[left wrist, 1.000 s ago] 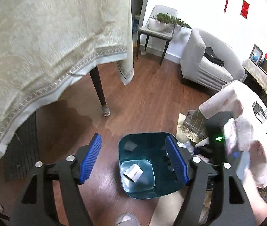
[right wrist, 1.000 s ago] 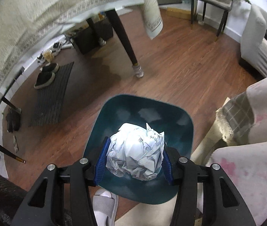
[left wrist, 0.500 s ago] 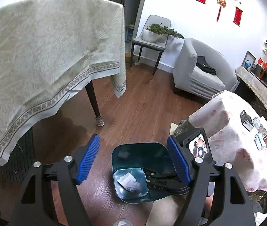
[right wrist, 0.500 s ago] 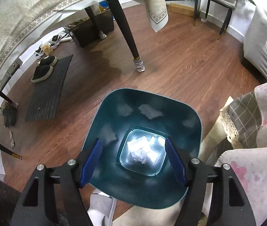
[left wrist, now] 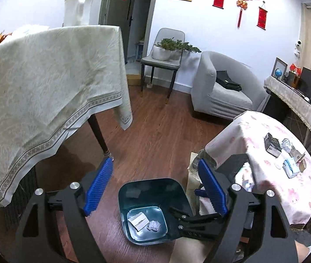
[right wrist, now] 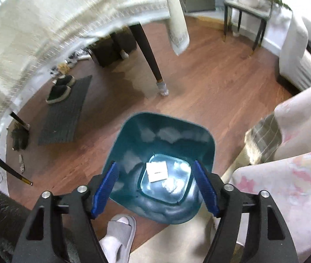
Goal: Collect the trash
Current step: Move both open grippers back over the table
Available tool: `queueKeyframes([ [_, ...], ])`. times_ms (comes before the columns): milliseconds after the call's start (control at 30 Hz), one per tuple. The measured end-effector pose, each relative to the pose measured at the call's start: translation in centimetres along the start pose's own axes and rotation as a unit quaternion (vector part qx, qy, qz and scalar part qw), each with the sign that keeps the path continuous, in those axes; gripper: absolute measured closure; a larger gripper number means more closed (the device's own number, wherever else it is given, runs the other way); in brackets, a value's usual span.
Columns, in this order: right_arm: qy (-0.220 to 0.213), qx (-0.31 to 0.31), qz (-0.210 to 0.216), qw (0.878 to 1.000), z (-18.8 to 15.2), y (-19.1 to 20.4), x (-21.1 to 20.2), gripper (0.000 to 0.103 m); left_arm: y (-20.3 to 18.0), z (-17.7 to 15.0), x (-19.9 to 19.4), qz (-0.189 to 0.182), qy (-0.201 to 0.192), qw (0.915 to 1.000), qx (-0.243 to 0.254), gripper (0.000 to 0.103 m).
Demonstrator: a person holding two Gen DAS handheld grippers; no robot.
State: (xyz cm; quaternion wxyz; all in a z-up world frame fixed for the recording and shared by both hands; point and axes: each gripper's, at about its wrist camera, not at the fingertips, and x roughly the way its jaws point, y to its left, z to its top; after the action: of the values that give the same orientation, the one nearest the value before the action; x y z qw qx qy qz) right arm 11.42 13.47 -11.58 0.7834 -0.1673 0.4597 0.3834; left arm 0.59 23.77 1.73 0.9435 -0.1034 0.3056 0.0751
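The crumpled paper ball (right wrist: 170,184) lies at the bottom of the teal trash bin (right wrist: 208,140), just beside a flat white slip of paper (right wrist: 157,171). It lies there because that is where trash goes.

On the left stands a table with a cream tablecloth (left wrist: 46,83), and the bin sits on the wood floor near its dark leg, close to the person's slippered foot (right wrist: 120,230), so it is easy to reach.

The left gripper (left wrist: 155,188) hangs above the bin with its blue jaws wide apart. They have just been opening a bit more, and nothing is between them. It looks free for the next thing.

The right gripper (right wrist: 155,188) is right over the bin and points down into it. Its jaws have just been opening and now stand wide, with nothing in them. That fits letting trash fall straight in.

On the right, the round table with the pink flowery cloth (left wrist: 265,135) has small packets and wrappers (left wrist: 287,153) on it. These may be the next trash to pick up.
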Motion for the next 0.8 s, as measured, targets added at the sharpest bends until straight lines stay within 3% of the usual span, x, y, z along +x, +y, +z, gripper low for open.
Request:
queueKeyframes([
  [333,-0.069,-0.007,-0.017,0.997,-0.3,-2.1,-8.1,0.022,-4.2,1.5,-0.6,-0.021,-0.026,0.9992,0.019,0.013],
  [433,-0.087,-0.005,-0.033,0.996,-0.8,-3.2,-10.1,0.014,-5.7,1.8,-0.6,-0.026,-0.032,0.9988,0.026,0.011],
  [800,-0.127,0.035,-0.089,0.987,-3.8,-8.7,-16.0,0.009,-10.8,2.5,0.0,-0.066,-0.034,0.9966,0.035,0.009],
])
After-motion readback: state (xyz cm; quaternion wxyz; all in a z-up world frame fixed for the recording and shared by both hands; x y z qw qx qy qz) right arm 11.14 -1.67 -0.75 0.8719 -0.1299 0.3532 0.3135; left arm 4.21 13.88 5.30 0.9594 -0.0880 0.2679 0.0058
